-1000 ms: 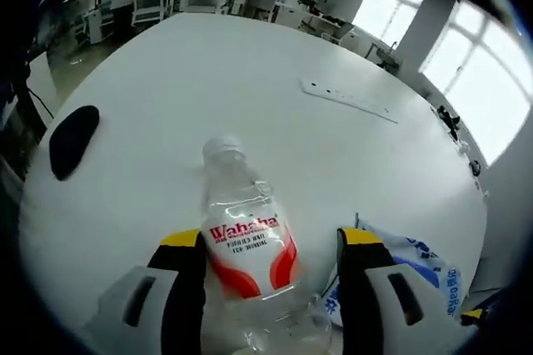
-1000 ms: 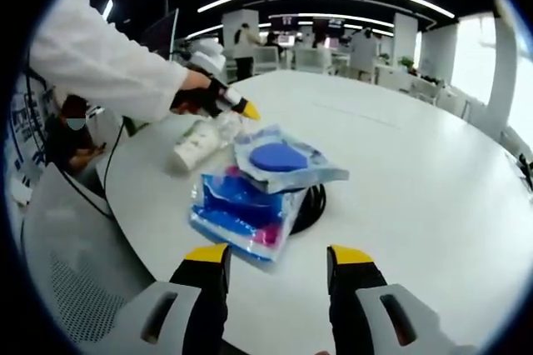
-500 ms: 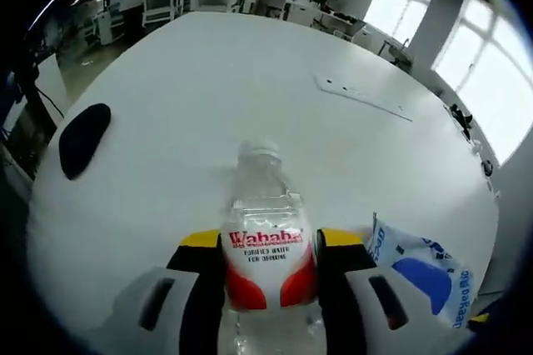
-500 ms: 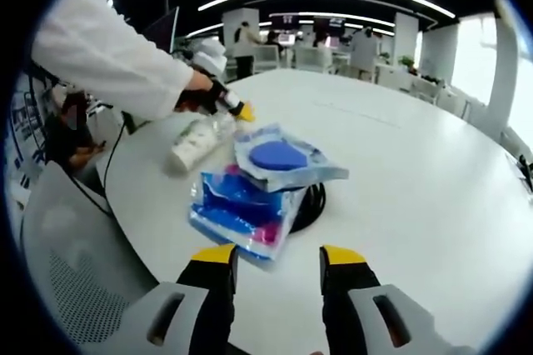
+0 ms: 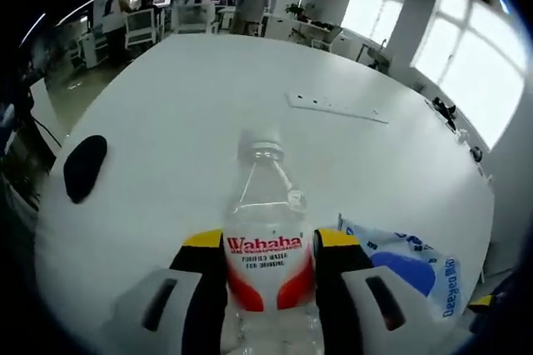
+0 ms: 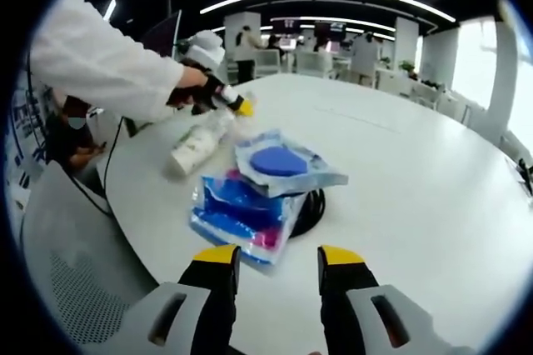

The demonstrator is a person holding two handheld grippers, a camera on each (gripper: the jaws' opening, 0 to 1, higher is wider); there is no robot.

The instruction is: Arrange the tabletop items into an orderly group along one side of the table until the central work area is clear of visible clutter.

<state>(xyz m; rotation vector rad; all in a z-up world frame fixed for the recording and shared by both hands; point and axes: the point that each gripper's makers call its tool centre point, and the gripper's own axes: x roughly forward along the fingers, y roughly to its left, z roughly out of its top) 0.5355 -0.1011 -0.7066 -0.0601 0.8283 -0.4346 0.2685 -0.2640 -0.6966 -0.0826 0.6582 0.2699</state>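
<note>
two jaws of the left gripper (image 5: 260, 242) are clamping the water bottle (image 5: 266, 247) at its label, near the table (image 5: 208, 97) edge beside the blue packets (image 6: 250, 205). it's lying with its long axis running away from the gripper, cap pointing toward the table's middle. best keeping that grip firm while swinging it parallel to the packets. the right gripper (image 6: 271, 257) is hanging open, holding nothing.

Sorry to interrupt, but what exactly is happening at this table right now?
A person is tidying a white table with two handheld grippers. The left gripper is clamped on a clear water bottle. The right gripper hovers open and empty near the stacked blue packets.
</note>
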